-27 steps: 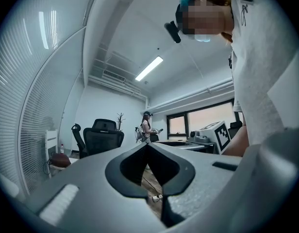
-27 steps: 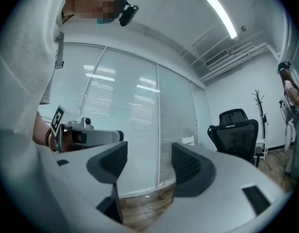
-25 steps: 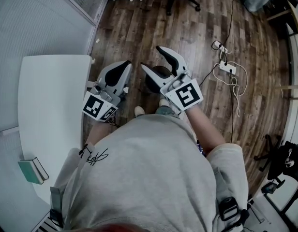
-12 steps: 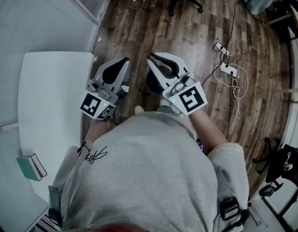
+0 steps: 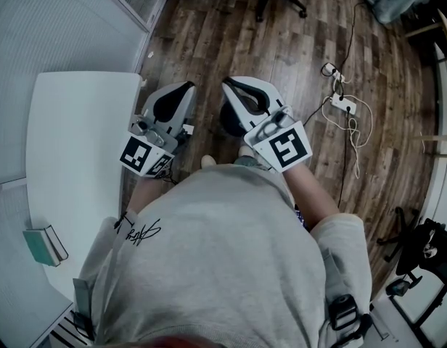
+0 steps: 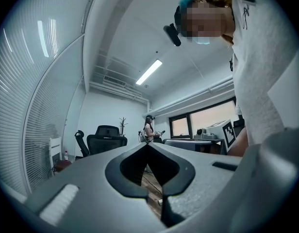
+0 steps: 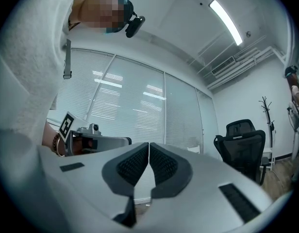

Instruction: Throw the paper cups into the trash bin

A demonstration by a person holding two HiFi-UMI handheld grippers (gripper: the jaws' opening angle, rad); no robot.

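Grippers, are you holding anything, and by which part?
Nothing is held. The left gripper is shut and empty; the right gripper has just been closing, with nothing between its jaws.

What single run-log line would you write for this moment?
left gripper: shut, empty | right gripper: jaws just closed, empty | paper cups: none in view

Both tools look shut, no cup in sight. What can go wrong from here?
1. The right tool has just closed with nothing between its jaws, and the left tool is shut too; unless both reopen, a cup grasp will likely fail.
2. No paper cup shows in any view, so the search may drift.
3. The power strip and its cable lie on the floor at the right: possible snag.
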